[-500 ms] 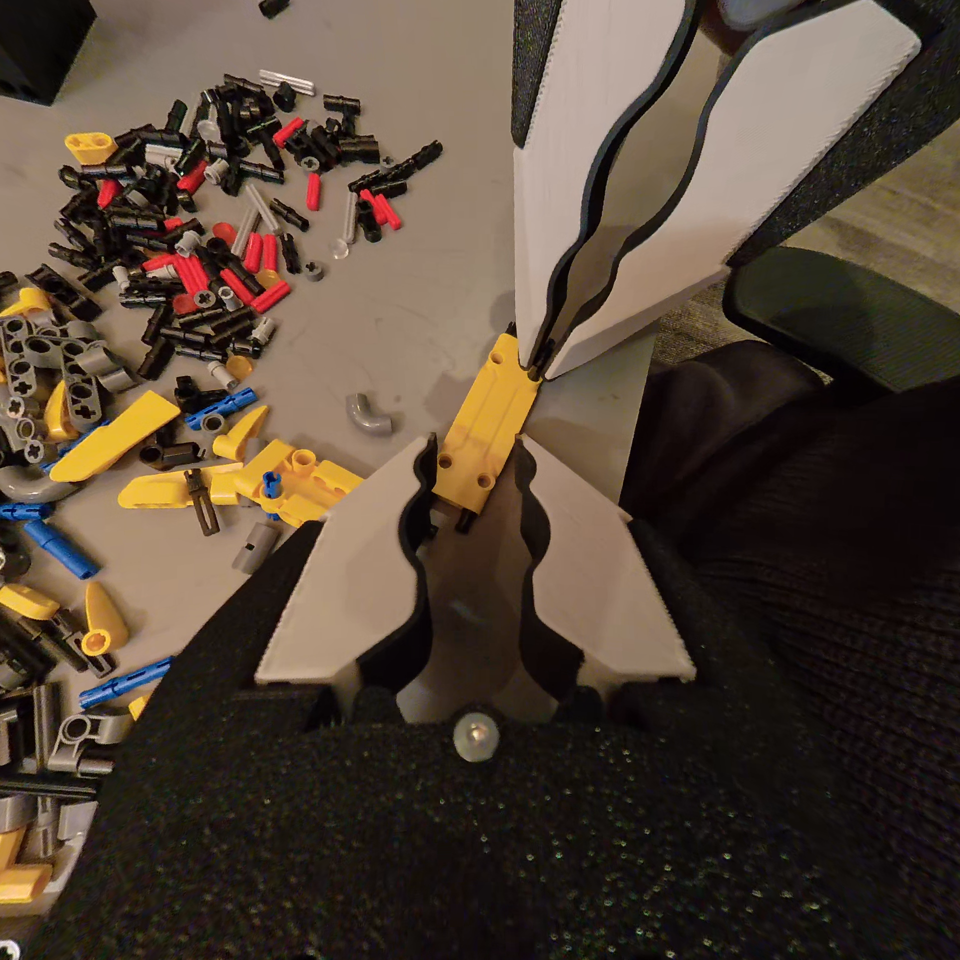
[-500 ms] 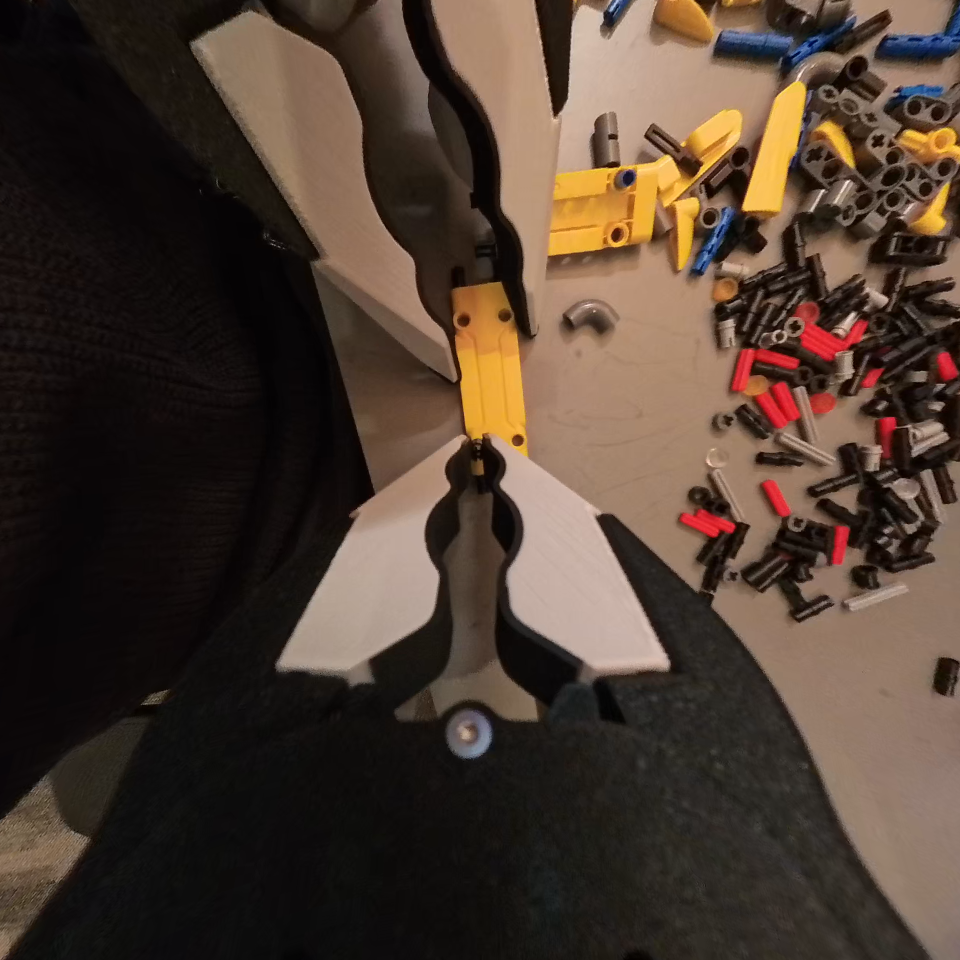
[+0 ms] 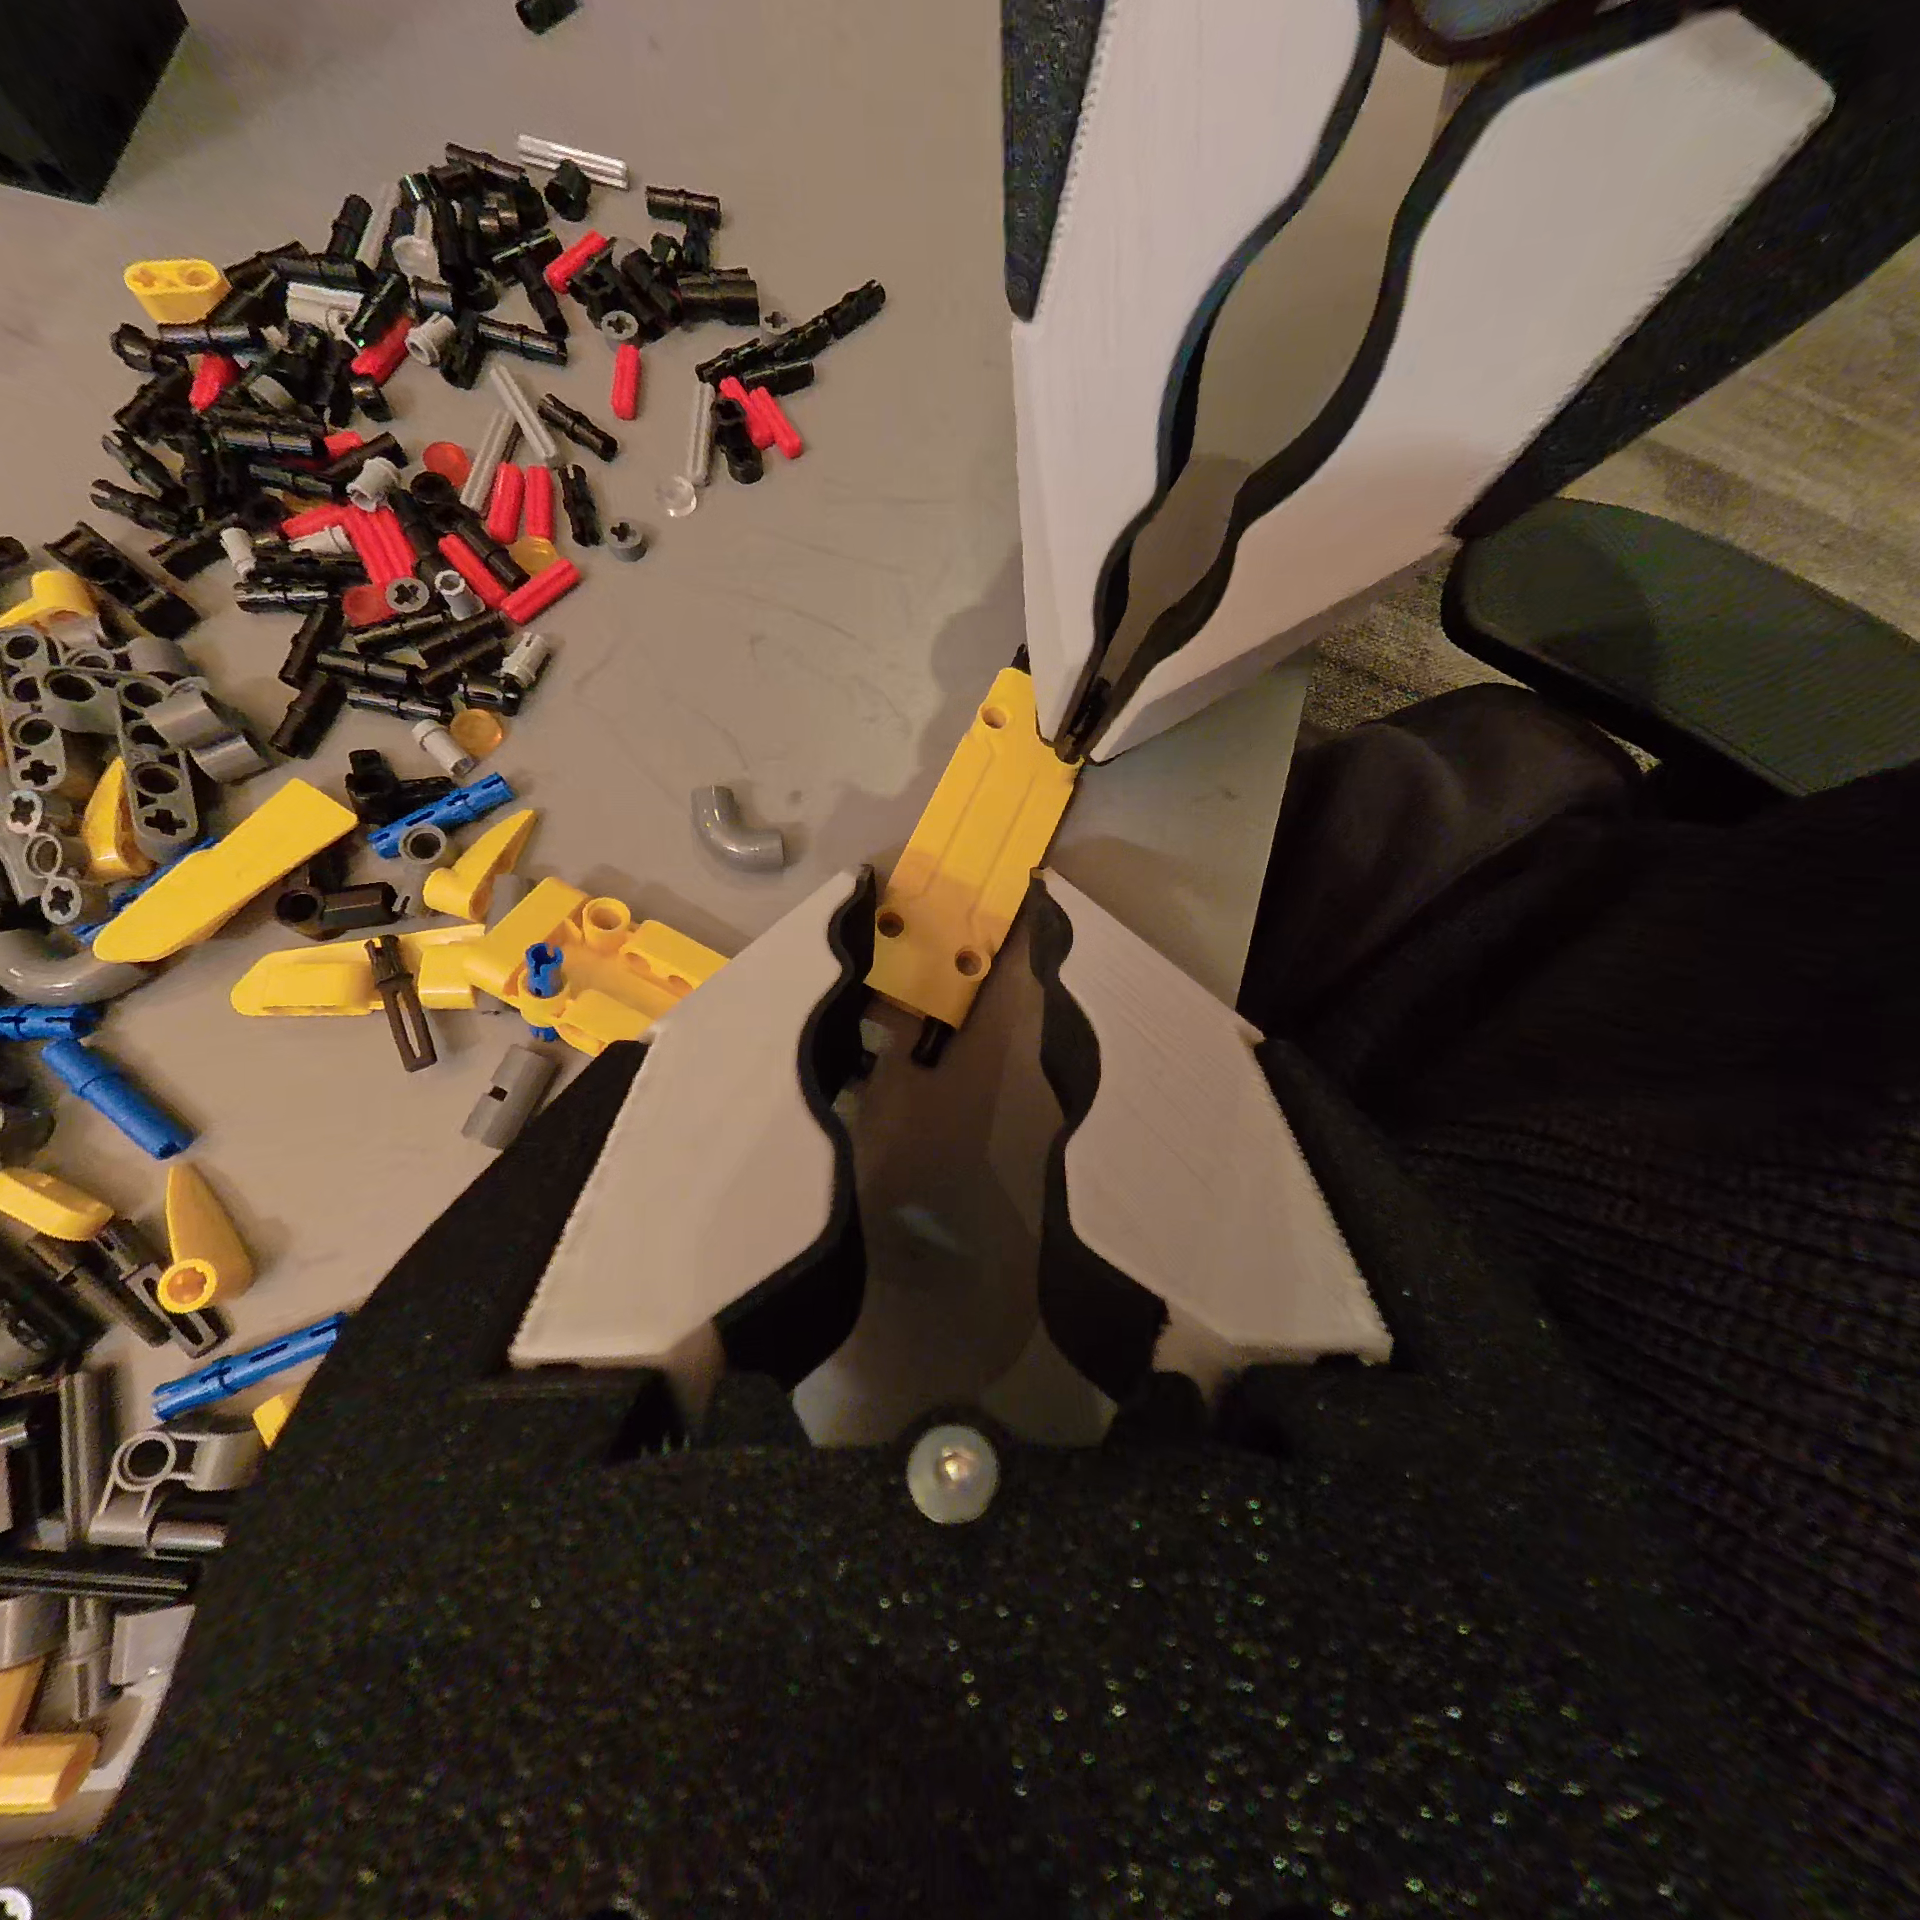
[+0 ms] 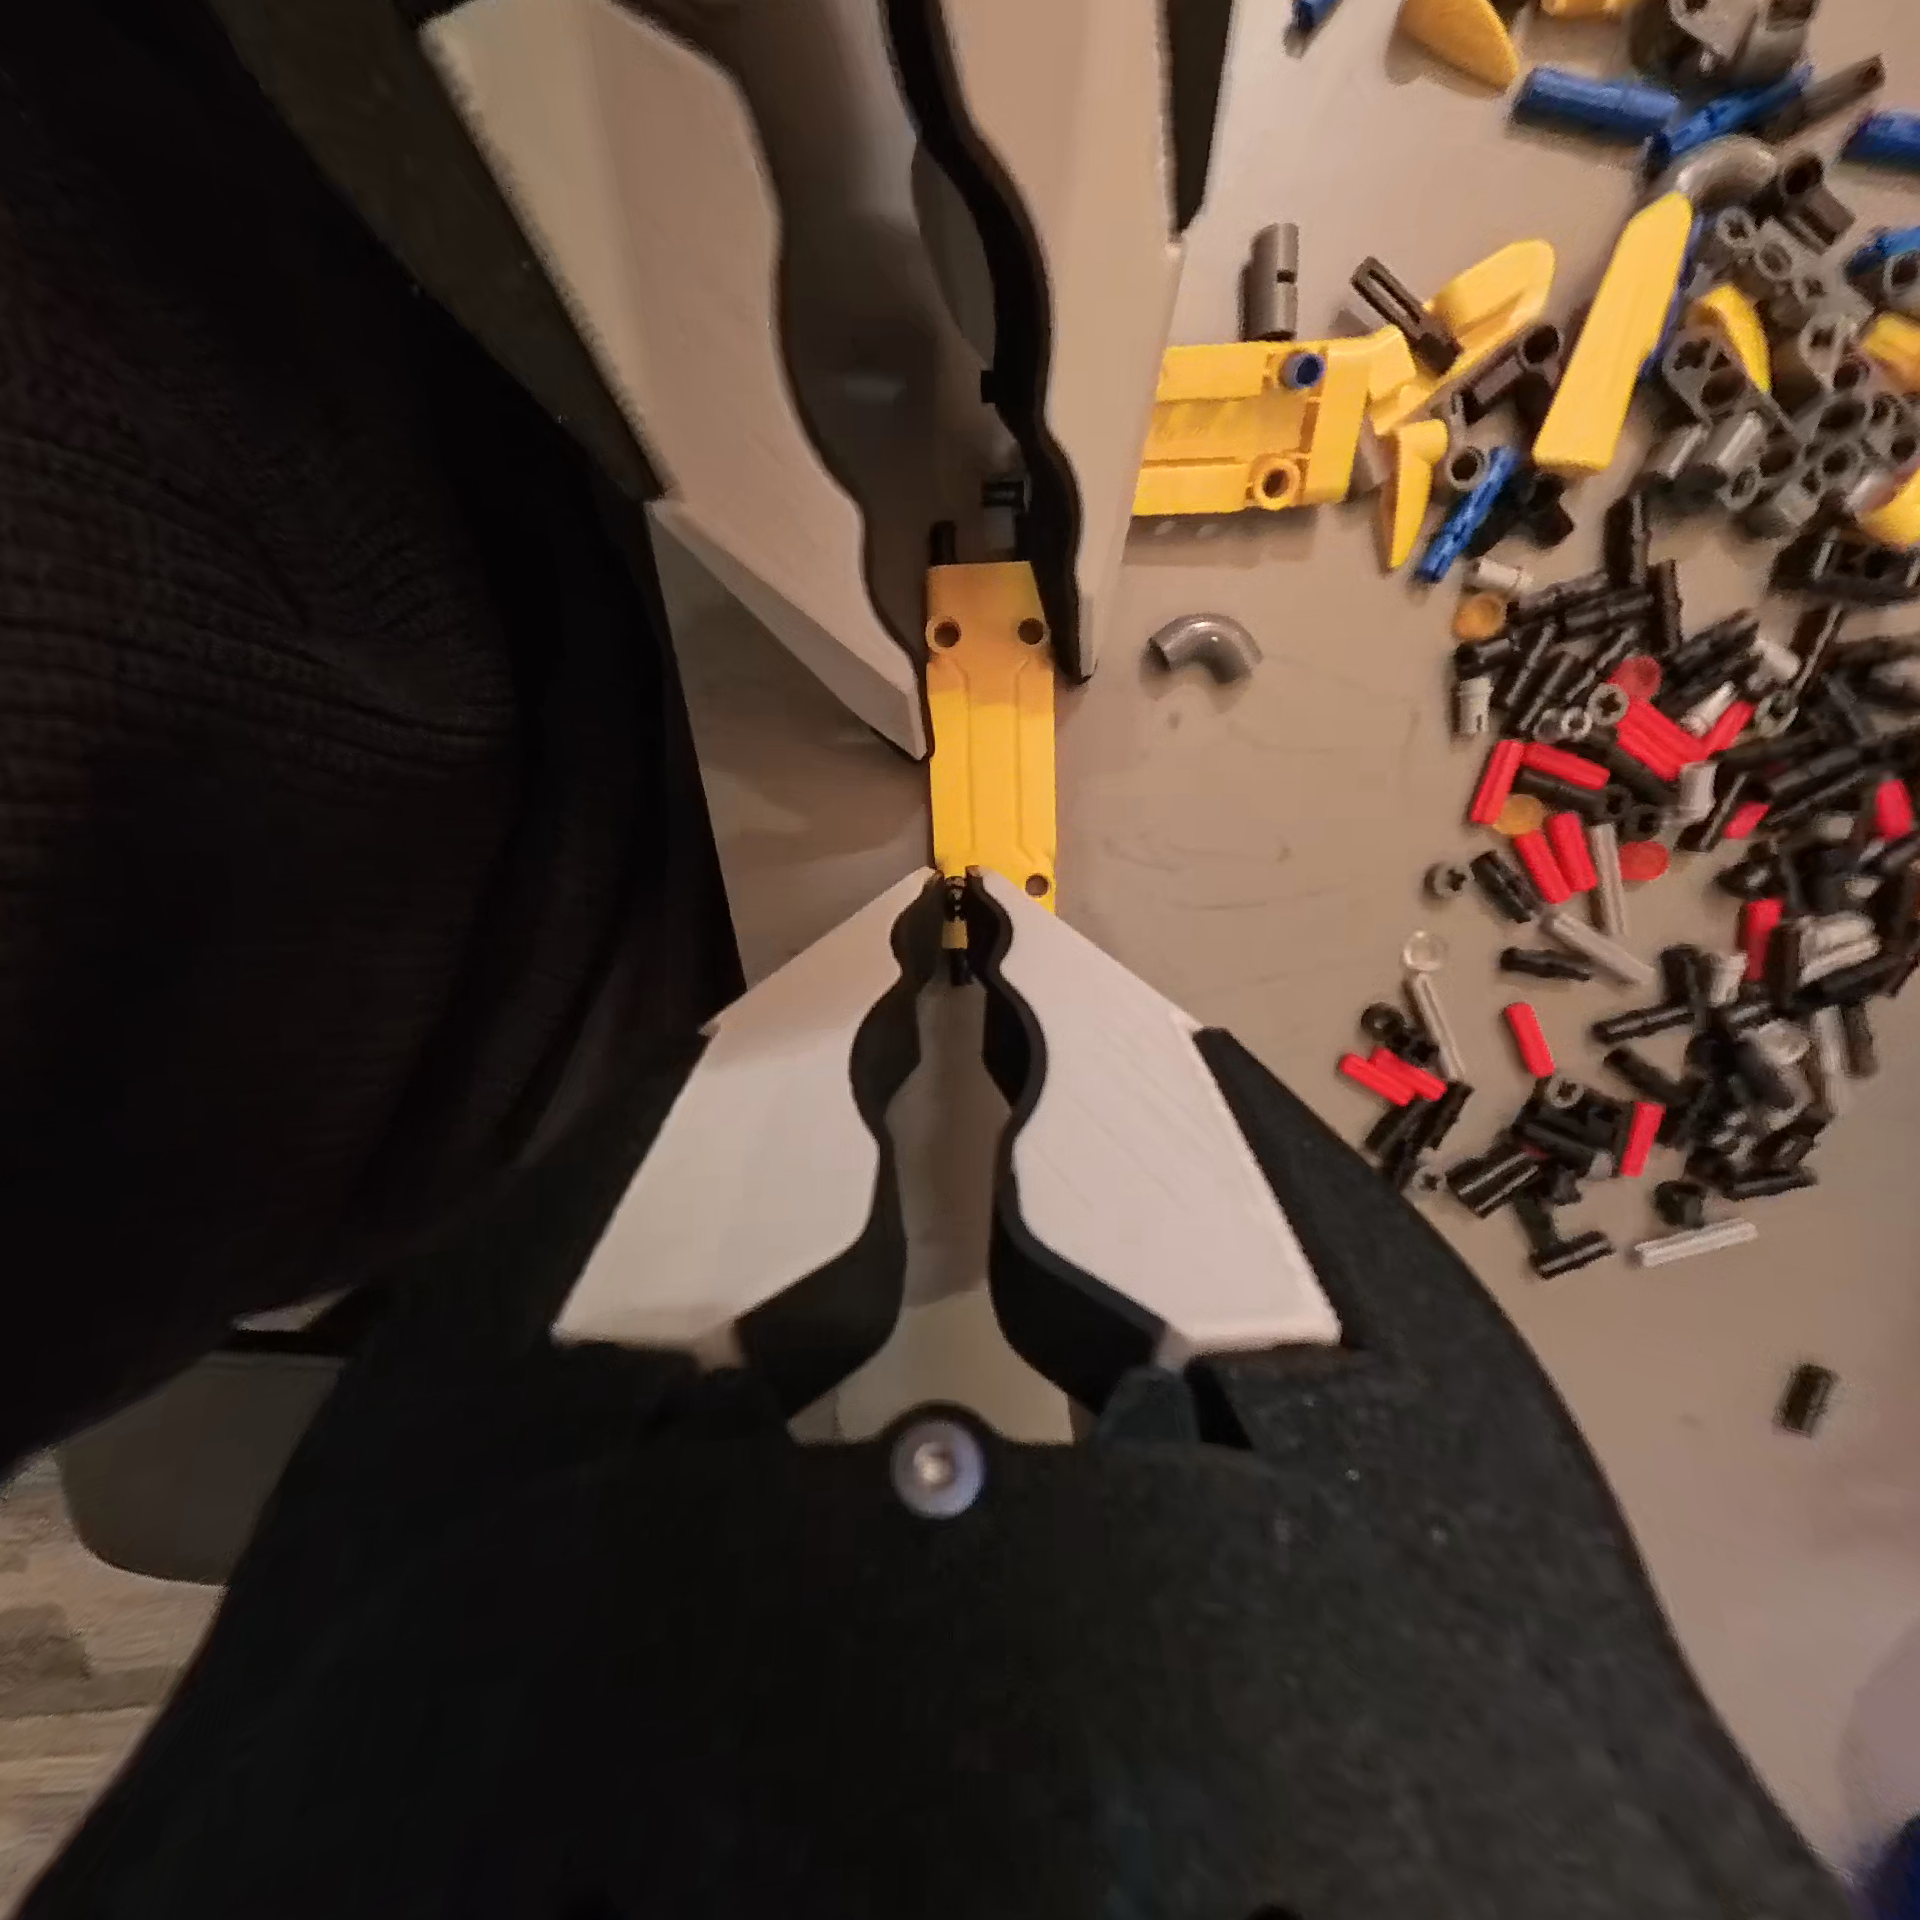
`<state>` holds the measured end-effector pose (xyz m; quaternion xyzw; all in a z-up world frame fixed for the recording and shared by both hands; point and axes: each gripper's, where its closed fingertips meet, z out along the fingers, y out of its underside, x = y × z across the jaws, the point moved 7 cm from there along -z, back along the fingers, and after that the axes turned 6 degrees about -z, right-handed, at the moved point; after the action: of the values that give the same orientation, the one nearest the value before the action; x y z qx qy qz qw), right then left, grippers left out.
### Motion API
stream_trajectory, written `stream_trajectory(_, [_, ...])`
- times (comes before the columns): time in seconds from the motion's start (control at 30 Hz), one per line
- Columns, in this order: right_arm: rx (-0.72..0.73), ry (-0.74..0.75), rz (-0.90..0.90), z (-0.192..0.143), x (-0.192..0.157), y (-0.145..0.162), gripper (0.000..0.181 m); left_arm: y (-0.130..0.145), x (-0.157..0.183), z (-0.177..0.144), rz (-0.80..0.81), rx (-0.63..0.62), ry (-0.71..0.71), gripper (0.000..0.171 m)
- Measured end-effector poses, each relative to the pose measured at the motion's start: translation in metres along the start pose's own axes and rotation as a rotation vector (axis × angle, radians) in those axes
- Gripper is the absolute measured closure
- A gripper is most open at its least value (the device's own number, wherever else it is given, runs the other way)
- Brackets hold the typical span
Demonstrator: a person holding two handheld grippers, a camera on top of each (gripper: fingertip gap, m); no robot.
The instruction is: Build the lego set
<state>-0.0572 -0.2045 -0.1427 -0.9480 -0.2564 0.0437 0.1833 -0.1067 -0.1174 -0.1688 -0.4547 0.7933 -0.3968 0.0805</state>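
Yellow flat plastic panel (image 3: 977, 862) is held up just above the grey table (image 3: 831, 644), spanning both tools. The left gripper (image 3: 951, 904) has its jaws clamped across the near end. The right gripper (image 4: 954, 888) is pinched almost shut on the opposite end, right where a small black pin (image 4: 956, 935) sits. A grey plastic elbow piece (image 3: 738, 831) lies just beside it, and a scattered heap of black and red pins (image 3: 416, 520) lies farther off.

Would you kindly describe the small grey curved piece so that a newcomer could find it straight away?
On the grey tabletop, look in the bare gap between the heap of black and red pins and the long yellow panel held between the two grippers. The small grey elbow-shaped tube lies alone there, the only bent grey piece touching nothing.
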Motion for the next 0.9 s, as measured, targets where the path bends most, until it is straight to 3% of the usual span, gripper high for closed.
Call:
stream_trajectory(0.13, [-0.035, 0.034, -0.149, 0.0004, -0.0027, -0.003, 0.177, -0.0001, -0.0002, -0.0001, -0.002, 0.0, 0.002, 0.143])
stream_trajectory(0.33, [-0.032, -0.004, -0.141, 0.0005, -0.0002, -0.0027, 0.177, -0.0001, -0.0001, 0.0, -0.002, 0.0, 0.002, 0.143])
stream_trajectory(0.73, [0.038, 0.062, 0.131, 0.0009, -0.0029, 0.0013, 0.177, 0.0001, -0.0004, 0.0, -0.006, 0.0, 0.006, 0.143])
stream_trajectory(0.9, [0.053, 0.058, 0.142, 0.001, -0.0026, 0.0024, 0.177, 0.0001, -0.0002, -0.0001, -0.005, -0.001, 0.008, 0.143])
